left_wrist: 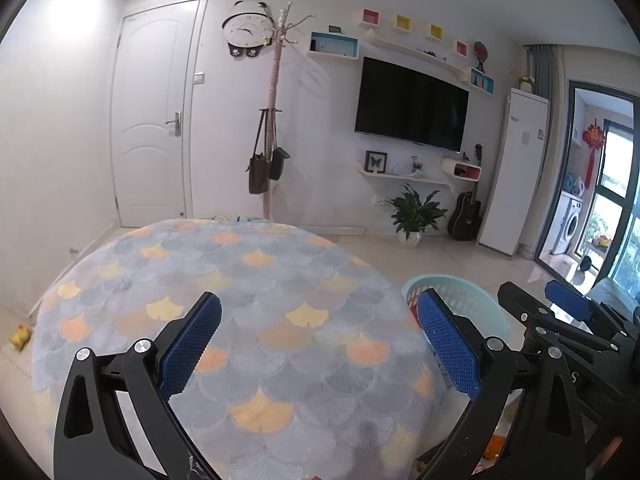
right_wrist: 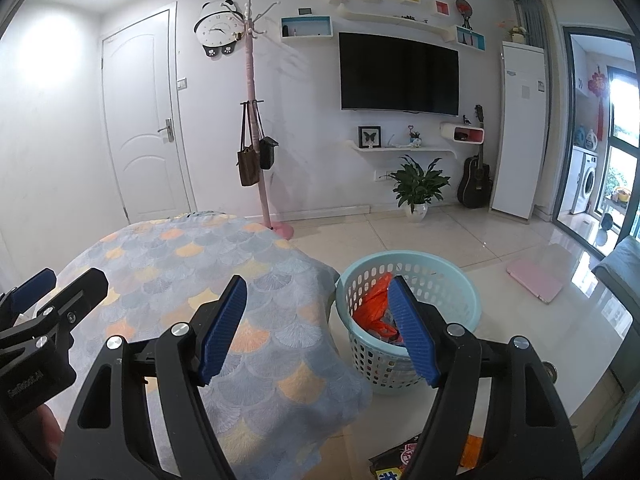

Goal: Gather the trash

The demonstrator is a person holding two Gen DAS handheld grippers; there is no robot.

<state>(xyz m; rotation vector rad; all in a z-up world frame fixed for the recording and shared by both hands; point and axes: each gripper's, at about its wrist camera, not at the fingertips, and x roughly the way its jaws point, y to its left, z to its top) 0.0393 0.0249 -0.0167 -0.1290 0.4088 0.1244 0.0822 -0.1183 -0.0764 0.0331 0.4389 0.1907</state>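
Orange trash bag (right_wrist: 374,304) sits inside the light blue basket (right_wrist: 440,270) on the floor, right beside the tabletop (right_wrist: 208,256) with the scale-pattern cloth. Both left tongs (left_wrist: 320,334) and right tongs (right_wrist: 318,322) are spread wide, holding nothing. More wrappers (right_wrist: 394,460) on the floor nearby.

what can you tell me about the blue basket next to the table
The basket is a round, pale blue-green tub that looks like plastic, with a smooth rolled rim and walls pierced by rows of small oval holes. It stands upright on the pale tiled floor, close beside the table's hanging scale-patterned cloth; contact cannot be told. Inside lies crumpled orange-red plastic trash over darker items. The left wrist view shows only its rim.
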